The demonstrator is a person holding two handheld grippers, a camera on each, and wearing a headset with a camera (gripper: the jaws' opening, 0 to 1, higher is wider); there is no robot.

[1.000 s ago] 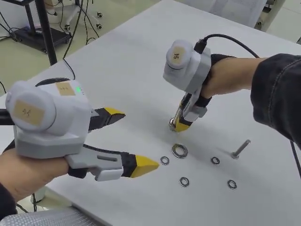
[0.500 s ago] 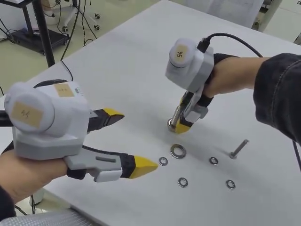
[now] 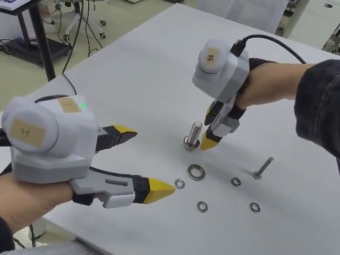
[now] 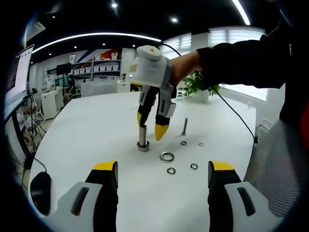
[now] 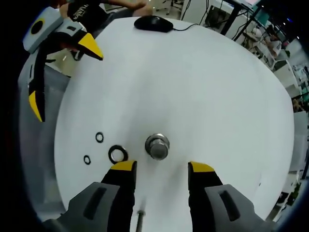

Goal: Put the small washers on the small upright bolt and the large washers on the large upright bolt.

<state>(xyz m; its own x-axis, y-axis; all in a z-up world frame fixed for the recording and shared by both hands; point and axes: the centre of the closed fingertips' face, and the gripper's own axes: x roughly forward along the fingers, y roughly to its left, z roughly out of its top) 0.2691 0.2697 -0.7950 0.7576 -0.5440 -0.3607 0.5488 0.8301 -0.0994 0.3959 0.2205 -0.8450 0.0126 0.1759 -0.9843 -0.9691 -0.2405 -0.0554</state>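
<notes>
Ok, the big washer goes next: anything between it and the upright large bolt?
Nothing visible on the table between the large washer and the large bolt; the open right gripper hangs close beside the bolt's top.

A white worktable [image 3: 133, 69] spreads across the head view. At ten o'clock lies pale green floor [image 3: 21, 69], with a black stand leg [image 3: 38, 40] and trailing cables [image 3: 74, 32]. In the left gripper view, a curved ceiling light strip [image 4: 96, 36] glows at eleven o'clock. Bright windows [image 4: 241, 41] sit at two and shelving [image 4: 94, 67] at ten.
</notes>
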